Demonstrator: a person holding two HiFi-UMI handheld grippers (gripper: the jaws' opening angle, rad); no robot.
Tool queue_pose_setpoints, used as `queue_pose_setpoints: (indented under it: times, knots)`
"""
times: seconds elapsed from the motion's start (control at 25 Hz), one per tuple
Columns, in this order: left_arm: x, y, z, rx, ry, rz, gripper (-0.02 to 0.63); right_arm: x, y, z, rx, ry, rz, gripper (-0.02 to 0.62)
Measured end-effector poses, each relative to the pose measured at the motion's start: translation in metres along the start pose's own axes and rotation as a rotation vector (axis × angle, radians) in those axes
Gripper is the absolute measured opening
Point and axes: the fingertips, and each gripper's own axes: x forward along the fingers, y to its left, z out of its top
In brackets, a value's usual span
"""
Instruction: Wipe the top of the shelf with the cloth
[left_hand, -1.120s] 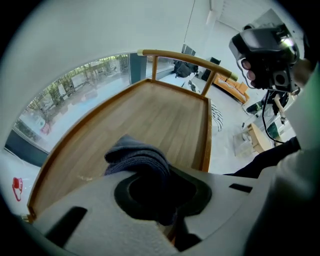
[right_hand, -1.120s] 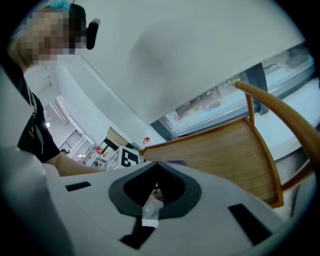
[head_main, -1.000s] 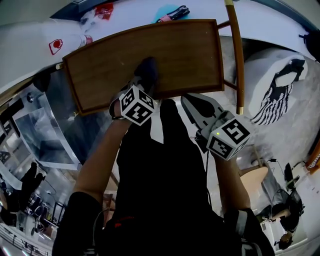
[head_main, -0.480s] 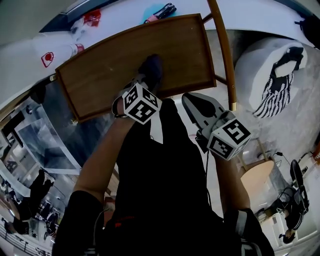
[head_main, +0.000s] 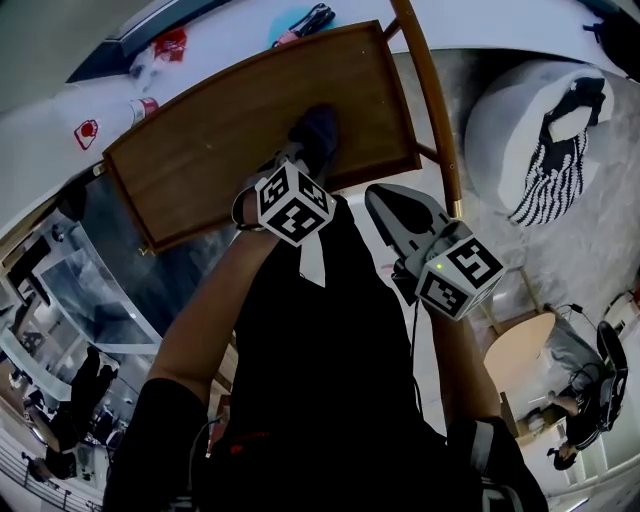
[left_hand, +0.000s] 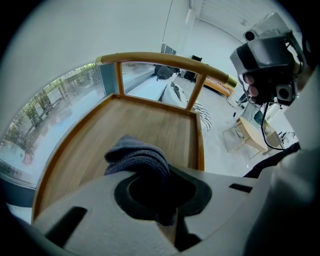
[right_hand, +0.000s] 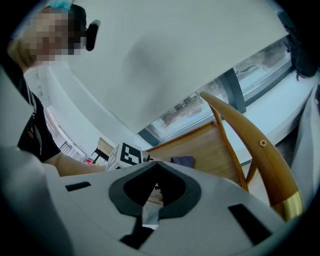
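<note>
Head view: my left tongs (head_main: 308, 150) are clamped on the dark cloth (head_main: 318, 128), which presses on the wooden shelf (head_main: 200, 150) top, toward its right end near the front rim. My right tongs (head_main: 386, 202) hang off the shelf, just beside its near right corner.

Left gripper view: the cloth bunches between the jaws and lies on the board; bare wood runs ahead to the far rim.

Right gripper view: the jaws meet at the tips, with nothing between them.

I judge the wipe is under way. Next calls for steady downward pressure and a sweep across the bare left stretch, inside the raised rim.
</note>
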Motion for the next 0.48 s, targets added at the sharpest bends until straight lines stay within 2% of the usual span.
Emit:
queue_pose_setpoints:
  times: [0.48]
  knots:
    - [0.019, -0.019, 0.035, 0.068, -0.012, -0.040, 0.049, -0.016, -0.016, -0.004, 0.026, -0.026, -0.023, 0.005]
